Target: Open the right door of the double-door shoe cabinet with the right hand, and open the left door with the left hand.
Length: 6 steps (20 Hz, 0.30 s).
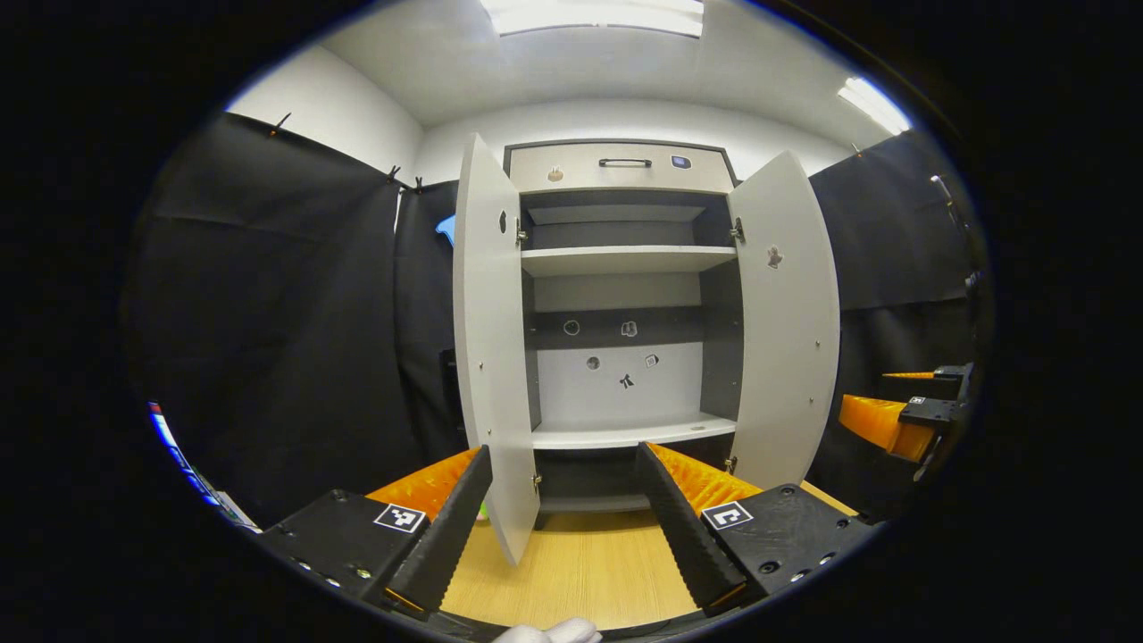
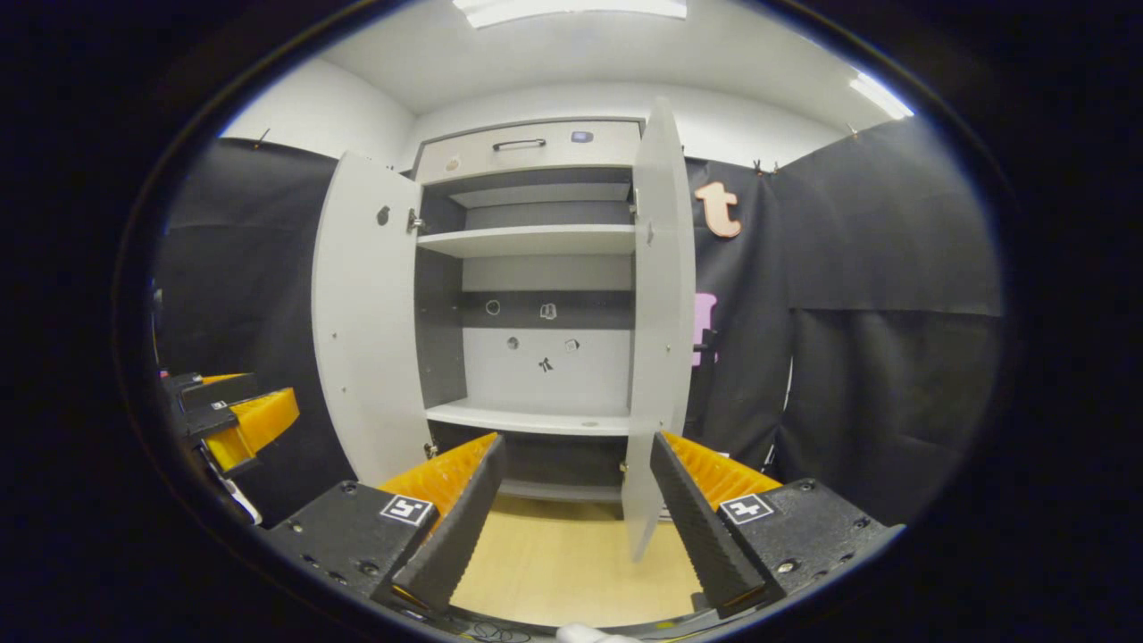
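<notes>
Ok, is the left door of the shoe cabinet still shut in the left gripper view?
No, the left door stands swung wide open, baring the cabinet's shelves behind it.

Recording booth: black cloth walls (image 1: 295, 295), ceiling light panels (image 1: 594, 13).

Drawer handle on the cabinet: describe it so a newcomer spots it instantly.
Find the tall pale shoe cabinet with both doors swung open. Above its open shelves sits a closed drawer front. The handle is the dark horizontal bar at its centre, unlike the small stickers beside it.
</notes>
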Motion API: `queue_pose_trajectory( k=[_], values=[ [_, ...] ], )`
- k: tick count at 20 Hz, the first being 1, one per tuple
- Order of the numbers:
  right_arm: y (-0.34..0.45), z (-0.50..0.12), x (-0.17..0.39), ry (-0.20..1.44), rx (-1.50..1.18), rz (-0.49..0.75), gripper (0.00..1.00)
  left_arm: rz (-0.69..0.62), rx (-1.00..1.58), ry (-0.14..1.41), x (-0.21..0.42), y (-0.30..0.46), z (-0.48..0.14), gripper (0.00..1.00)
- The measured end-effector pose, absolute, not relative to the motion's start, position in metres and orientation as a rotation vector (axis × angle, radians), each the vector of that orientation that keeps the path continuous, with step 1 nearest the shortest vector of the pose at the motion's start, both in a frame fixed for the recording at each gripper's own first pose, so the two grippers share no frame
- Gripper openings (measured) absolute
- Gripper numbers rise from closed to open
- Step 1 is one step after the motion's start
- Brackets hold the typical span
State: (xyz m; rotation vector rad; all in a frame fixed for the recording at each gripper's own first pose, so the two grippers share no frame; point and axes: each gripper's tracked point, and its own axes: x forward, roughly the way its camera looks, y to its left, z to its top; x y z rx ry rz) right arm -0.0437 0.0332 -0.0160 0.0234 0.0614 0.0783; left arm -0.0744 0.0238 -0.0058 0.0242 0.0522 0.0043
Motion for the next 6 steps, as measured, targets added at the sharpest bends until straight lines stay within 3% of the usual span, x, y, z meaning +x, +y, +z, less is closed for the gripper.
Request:
queue_pose_trajectory(
  k=[6],
  values=[
    [0.0333, -0.0124, -0.0437, 0.051, 0.026, 0.07, 1.0, -0.011, 0.032, 0.055, -0.072, 0.0214, -0.004, 0.96]
  ],
)
